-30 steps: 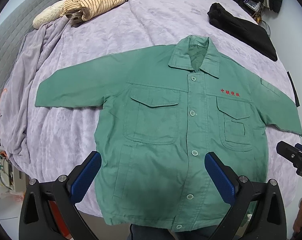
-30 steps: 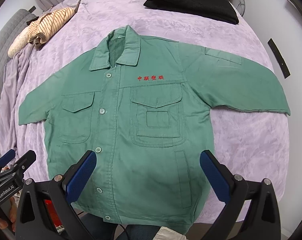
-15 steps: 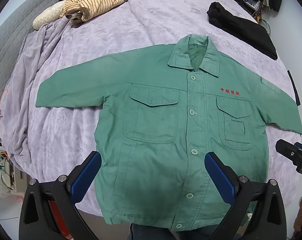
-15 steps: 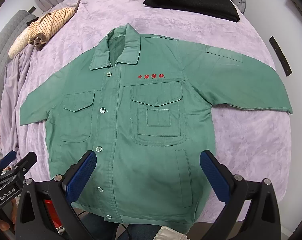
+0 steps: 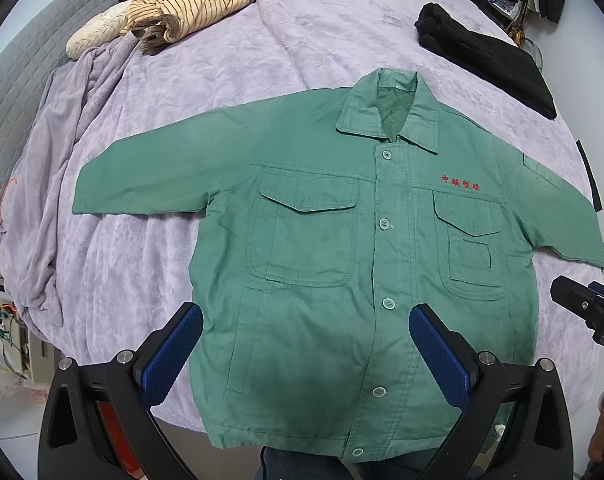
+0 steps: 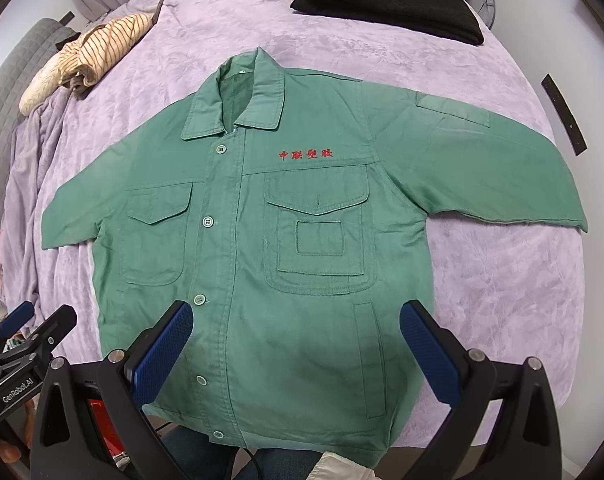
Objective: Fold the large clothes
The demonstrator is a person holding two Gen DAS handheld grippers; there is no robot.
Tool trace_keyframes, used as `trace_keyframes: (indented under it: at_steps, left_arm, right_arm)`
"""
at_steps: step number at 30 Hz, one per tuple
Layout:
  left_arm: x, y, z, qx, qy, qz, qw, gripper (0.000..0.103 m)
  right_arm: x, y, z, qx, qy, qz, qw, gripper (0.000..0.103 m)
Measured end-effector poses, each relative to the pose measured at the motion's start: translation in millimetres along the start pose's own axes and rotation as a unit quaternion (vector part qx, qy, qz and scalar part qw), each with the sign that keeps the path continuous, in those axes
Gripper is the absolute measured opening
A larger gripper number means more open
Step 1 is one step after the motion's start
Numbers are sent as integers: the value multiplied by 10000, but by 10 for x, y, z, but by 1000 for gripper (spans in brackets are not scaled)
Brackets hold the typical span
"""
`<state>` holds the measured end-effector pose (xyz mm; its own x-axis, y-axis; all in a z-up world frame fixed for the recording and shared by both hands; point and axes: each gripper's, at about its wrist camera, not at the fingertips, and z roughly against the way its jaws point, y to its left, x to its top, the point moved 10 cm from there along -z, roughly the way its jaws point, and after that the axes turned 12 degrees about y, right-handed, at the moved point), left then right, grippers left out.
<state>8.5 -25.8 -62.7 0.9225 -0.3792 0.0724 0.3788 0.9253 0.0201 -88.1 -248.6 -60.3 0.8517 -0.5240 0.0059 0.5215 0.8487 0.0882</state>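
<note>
The green button-front work jacket point(image 5: 354, 248) lies face up and flat on the bed's lilac plush blanket point(image 5: 230, 64), collar away from the person, hem at the near edge, both sleeves spread sideways (so its long axis runs straight ahead of both tools). The left gripper point(image 5: 306, 350) hovers over the hem, jaws wide and empty; the right gripper point(image 6: 296, 346) likewise, nearer the right sleeve point(image 6: 498, 176).

The jacket point(image 5: 342, 272) is lying spread flat on the bed point(image 5: 262, 52); behind it, the striped garment point(image 5: 190, 8) is lying left and the folded dark garment point(image 5: 482, 52) right
</note>
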Motion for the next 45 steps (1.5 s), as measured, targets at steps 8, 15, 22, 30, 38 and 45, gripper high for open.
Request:
trace_keyframes:
  at_steps: [8, 15, 22, 30, 38, 45]
  left_arm:
    - [-7, 3, -1, 3, 2, 1, 10000, 103]
    - [-25, 15, 2, 16, 4, 8, 10000, 103]
    - [-55, 38, 1, 23, 4, 15, 10000, 103]
    - [-64, 44, 2, 32, 12, 17, 10000, 103]
    - [-60, 45, -12, 26, 16, 16, 10000, 103]
    - [-23, 108, -98, -20, 67, -24, 10000, 103]
  right_arm:
    - [17, 1, -14, 21, 35, -6, 10000, 103]
    - [26, -9, -26, 31, 44, 0, 10000, 103]
    - [30, 2, -53, 45, 63, 23, 10000, 103]
    - [35, -5, -47, 44, 65, 16, 10000, 103]
    - [64, -6, -88, 50, 104, 6, 9999, 103]
    - [132, -23, -117, 30, 174, -24, 9998, 103]
